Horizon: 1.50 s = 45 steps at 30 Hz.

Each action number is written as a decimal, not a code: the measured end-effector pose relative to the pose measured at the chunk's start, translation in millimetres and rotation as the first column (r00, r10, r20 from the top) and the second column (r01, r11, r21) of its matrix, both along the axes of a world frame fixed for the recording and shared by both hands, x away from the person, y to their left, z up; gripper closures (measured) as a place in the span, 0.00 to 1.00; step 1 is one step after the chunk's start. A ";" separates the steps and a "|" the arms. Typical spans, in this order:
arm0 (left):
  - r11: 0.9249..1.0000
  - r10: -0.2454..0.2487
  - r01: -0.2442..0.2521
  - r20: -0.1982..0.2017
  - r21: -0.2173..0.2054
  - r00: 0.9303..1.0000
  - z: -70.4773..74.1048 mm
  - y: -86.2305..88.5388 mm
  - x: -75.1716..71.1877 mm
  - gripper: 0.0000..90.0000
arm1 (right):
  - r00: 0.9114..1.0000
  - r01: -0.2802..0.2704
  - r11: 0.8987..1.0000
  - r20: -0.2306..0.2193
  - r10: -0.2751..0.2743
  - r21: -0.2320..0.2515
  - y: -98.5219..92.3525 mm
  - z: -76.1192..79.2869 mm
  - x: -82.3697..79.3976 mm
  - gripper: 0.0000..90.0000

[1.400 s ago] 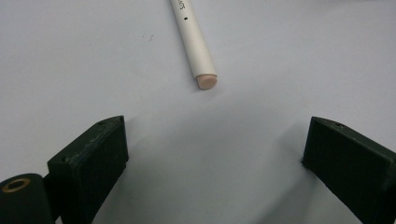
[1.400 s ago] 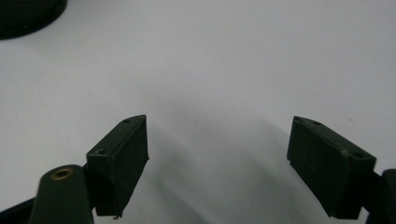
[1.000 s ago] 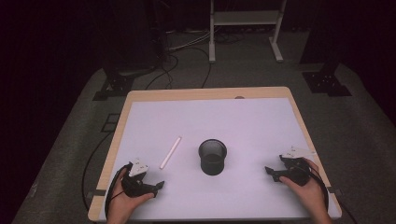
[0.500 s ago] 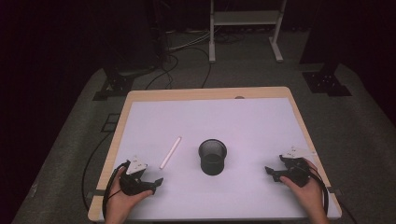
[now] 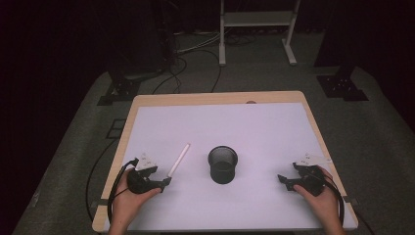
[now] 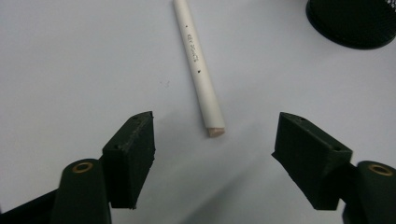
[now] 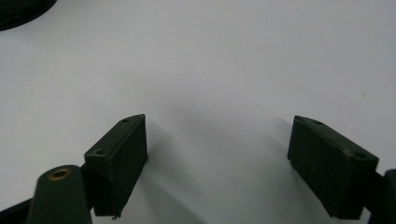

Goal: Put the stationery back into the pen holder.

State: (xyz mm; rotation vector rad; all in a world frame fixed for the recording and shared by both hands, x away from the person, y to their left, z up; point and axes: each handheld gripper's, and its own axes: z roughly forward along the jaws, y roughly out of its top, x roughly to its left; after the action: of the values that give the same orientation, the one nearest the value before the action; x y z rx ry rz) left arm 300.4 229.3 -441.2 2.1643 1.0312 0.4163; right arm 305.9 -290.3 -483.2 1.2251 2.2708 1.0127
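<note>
A white stick (image 5: 178, 160) lies on the white table top (image 5: 254, 127), left of a black mesh cup (image 5: 222, 164). My left gripper (image 5: 165, 182) hovers at the stick's near end. In the left gripper view the stick (image 6: 198, 65) runs away from me, and its near end sits in the gap of the left gripper (image 6: 212, 144), touching neither pad. These jaws have just been closing and are still well apart. The mesh cup (image 6: 352, 21) shows at the top right. My right gripper (image 5: 283, 180) rests open near the front right, and the right gripper (image 7: 217, 154) has bare table between its jaws.
The table's wooden rim (image 5: 215, 98) borders the white sheet. Dark floor with cables (image 5: 191, 58) and a white stand (image 5: 257, 29) lie beyond the far edge. A dark edge of the mesh cup (image 7: 18, 9) shows at the top left of the right gripper view.
My left gripper has shifted a little forward and up towards the stick's near end. The right hand and gripper have stayed put, as have the stick and cup.
</note>
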 end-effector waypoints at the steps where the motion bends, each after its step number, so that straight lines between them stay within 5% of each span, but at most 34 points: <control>1: 1.000 -0.002 0.002 -0.001 0.000 1.000 1.8 -0.7 1.3 0.33 | 1.000 0.000 1.000 0.000 0.000 0.000 0.0 0.0 0.0 0.21; 11: 1.000 0.015 -0.015 -0.036 -0.017 0.999 18.2 -12.5 17.4 0.42 | 1.000 -0.001 1.000 0.001 0.001 0.000 -0.2 -0.1 0.2 0.21; 27: 0.999 0.039 -0.037 -0.109 0.017 0.993 39.1 -35.0 49.5 0.56 | 1.000 -0.001 1.000 0.000 0.001 0.001 -0.3 0.0 0.2 0.21; 37: 0.996 0.067 -0.056 -0.156 0.070 0.985 46.3 -47.0 73.4 0.70 | 1.000 -0.001 1.000 0.000 0.001 0.001 -0.3 0.0 0.3 0.21; 45: 0.992 0.075 -0.051 -0.224 0.115 0.972 40.1 -59.4 94.1 0.79 | 1.000 -0.002 1.000 -0.001 0.002 0.000 -0.4 0.0 0.4 0.21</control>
State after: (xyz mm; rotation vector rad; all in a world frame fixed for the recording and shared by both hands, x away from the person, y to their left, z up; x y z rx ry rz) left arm 394.5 169.9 -401.1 2.3211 1.2309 0.2620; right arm 306.2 -290.7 -483.2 1.2233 2.2731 1.0128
